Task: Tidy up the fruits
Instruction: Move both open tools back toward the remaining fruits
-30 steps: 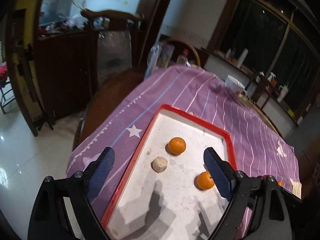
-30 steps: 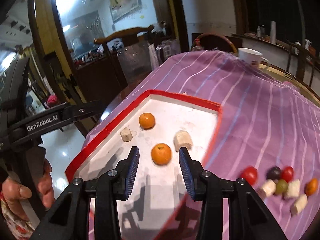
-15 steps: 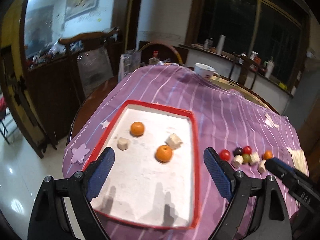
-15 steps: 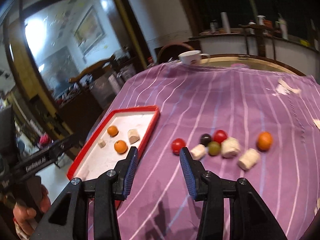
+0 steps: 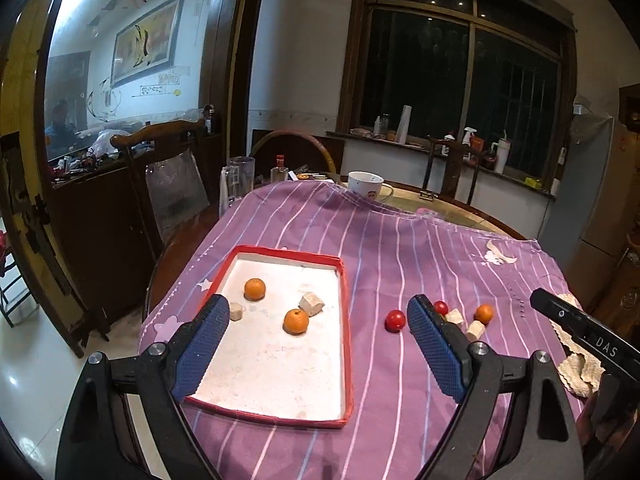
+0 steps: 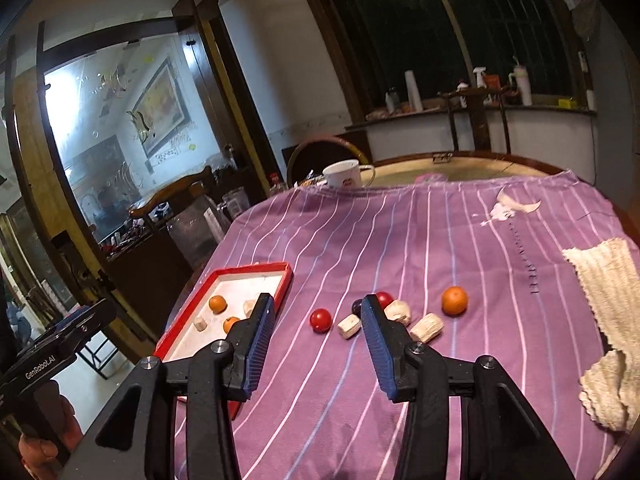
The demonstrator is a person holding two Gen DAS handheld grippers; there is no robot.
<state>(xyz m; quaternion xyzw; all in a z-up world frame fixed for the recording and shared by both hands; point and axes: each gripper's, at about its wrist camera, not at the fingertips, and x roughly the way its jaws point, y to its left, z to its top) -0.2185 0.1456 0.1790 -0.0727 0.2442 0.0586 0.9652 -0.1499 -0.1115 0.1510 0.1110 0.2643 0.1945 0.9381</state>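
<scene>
Fruits (image 6: 454, 300) loose on purple cloth (image 6: 440, 232) beyond empty, opening right gripper (image 6: 318, 310); left gripper (image 5: 314, 312) wide, empty.

on the table a cloth (image 5: 400, 248) lies spread, and a tray (image 5: 344, 320) rests on its left part. in the tray two oranges (image 5: 255, 289) (image 5: 296, 321) sit apart, a cut chunk (image 5: 311, 303) just behind the nearer one and a smaller chunk (image 5: 236, 312) to the left of both. right of the tray, on the cloth, a cherry tomato (image 6: 321, 320) lies alone; further right a cluster of tomatoes and chunks (image 6: 394, 312), then a lone orange (image 6: 454, 300). a towel (image 6: 604, 300) lies at the right edge. a mug (image 5: 365, 185) stands at the far end, a chair (image 5: 160, 184) behind the tray's left.
</scene>
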